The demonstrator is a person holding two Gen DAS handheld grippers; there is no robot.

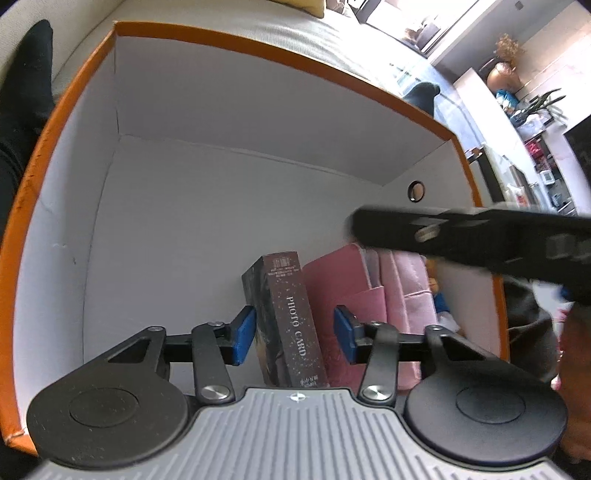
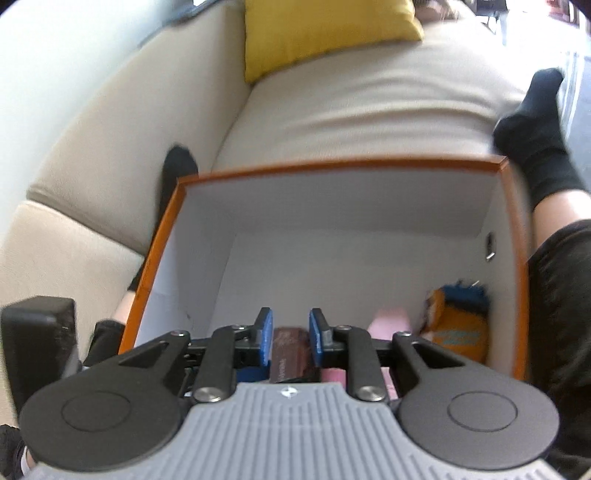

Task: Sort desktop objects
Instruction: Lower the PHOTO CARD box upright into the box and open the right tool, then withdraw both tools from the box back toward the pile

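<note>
Sorting looks partly done. The orange box (image 1: 258, 48) with white inside sits on a beige sofa (image 2: 332, 103), no desk in view. Already standing in it along the near wall toward the right corner: a dark photo card box (image 1: 291, 325), upright and tilted a little, pink folders (image 1: 354, 295) touching its right side, and an orange-and-blue soft thing (image 2: 458, 325) in the right corner. What remains outside to sort can't be seen from either view.

Left tongs (image 1: 293, 332) straddle the photo card box: left pad (image 1: 243, 336) is at or just beside its side, right pad clearly apart from it, so released, not gripping. Right tongs (image 2: 290, 341) sit above the same box in the right wrist view, jaws narrow with the box top showing between them; blur hides whether the pads press, so grip there can't be told. In the left view the right tool crosses as a black bar high over the folders.

Room: most of the box floor is bare, the whole left side and far wall free. The near right corner is crowded. Rim is high on all sides, so entry and exit go from above. A person's socked feet (image 2: 535, 133) flank the box outside both side walls; yellow cushion (image 2: 325, 29) well behind.
</note>
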